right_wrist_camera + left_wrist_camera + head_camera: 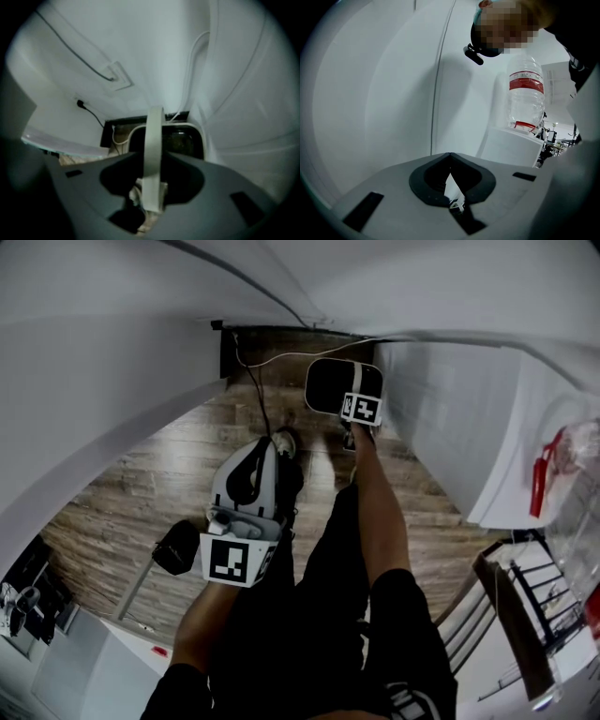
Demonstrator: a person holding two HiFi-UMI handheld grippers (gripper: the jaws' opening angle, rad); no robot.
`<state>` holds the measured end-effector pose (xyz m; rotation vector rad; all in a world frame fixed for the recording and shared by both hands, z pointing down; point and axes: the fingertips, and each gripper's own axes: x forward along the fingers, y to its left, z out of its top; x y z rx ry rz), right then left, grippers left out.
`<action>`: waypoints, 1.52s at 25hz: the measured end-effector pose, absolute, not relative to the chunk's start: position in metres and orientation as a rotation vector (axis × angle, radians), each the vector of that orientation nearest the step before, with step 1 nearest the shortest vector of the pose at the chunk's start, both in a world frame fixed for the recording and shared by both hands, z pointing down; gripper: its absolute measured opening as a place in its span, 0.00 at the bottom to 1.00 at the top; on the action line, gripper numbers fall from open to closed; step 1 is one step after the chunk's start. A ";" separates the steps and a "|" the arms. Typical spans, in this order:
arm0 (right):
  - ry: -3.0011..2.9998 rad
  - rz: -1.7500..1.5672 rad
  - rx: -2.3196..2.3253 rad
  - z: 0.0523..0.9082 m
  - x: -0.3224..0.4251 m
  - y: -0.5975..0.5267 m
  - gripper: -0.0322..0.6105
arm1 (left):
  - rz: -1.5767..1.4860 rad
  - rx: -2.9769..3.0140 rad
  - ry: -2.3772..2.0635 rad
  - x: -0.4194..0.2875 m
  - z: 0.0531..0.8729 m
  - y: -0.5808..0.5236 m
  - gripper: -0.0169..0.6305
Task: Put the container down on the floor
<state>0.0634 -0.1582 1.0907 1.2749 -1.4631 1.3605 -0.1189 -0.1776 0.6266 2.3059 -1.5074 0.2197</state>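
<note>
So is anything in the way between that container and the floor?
Nothing visible. The container looks to be at floor level on the wooden floor by the wall, its handle between the open jaws of the right gripper.

Head view: right gripper [360, 409] body hides its own jaws & pt of the container [328, 385]. Right gripper view: gripper covers container's near half, so where the handle [153, 140] joins it can't be seen. Clutter [551, 140] at left gripper view's right edge too small to ID.
</note>
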 end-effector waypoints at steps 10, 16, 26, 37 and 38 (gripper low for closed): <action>-1.464 1.344 1.303 1.028 0.067 -0.152 0.32 | 0.185 2.303 -1.537 -0.118 0.574 -0.171 0.07; -1.486 1.322 1.329 0.973 0.069 -0.146 0.32 | 0.125 2.333 -1.564 -0.116 0.534 -0.165 0.07; -1.553 1.314 1.355 0.864 0.063 -0.115 0.14 | 0.125 2.355 -1.560 -0.113 0.470 -0.142 0.07; -1.760 1.268 1.414 0.736 0.057 -0.111 0.10 | 0.099 2.404 -1.582 -0.102 0.415 -0.121 0.07; -1.782 1.265 1.417 0.724 0.057 -0.107 0.10 | 0.108 2.407 -1.579 -0.099 0.412 -0.117 0.07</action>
